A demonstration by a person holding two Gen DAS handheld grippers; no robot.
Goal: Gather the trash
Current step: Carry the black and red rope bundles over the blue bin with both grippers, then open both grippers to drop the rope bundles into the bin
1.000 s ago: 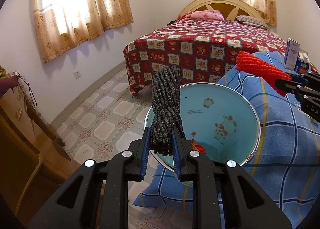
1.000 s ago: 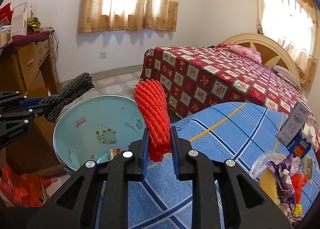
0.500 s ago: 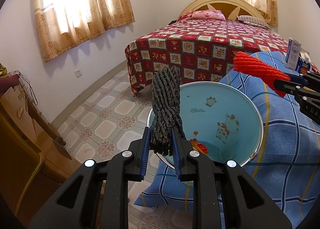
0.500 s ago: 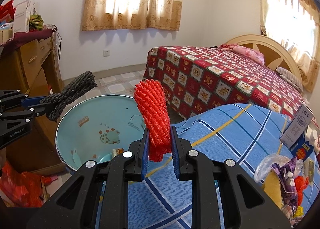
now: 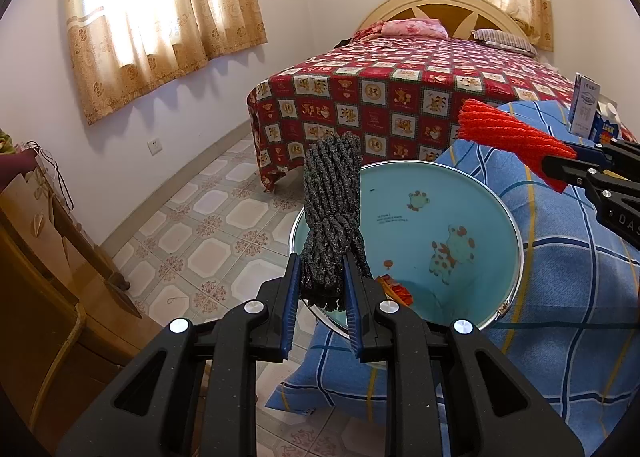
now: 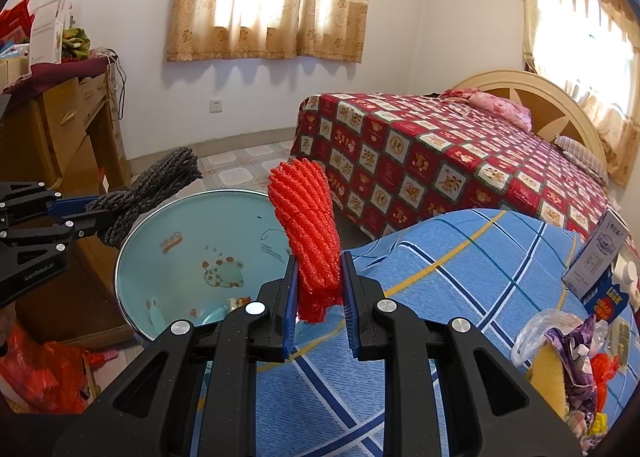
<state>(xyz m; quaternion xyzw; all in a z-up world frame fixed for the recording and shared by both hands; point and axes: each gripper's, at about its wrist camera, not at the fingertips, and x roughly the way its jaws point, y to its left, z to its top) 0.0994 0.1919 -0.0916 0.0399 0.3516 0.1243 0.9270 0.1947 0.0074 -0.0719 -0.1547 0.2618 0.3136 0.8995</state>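
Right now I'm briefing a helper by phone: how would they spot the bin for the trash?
Start at the blue plaid cloth in front of the red patchwork bed. At the cloth's near left edge sits the bin, round and pale turquoise. Its shiny metal rim and cartoon animals inside set it apart.

We're in a home bedroom, no doubt about it: a bed with a red patchwork-print cover and a curved wooden headboard, a pink pillow up top. Patterned curtains glow over sunlit windows, and floor tiles carry a floral motif. A wooden dresser stands by the wall, cluttered on top, possibly with boxes and cloth. There's a wall socket too.
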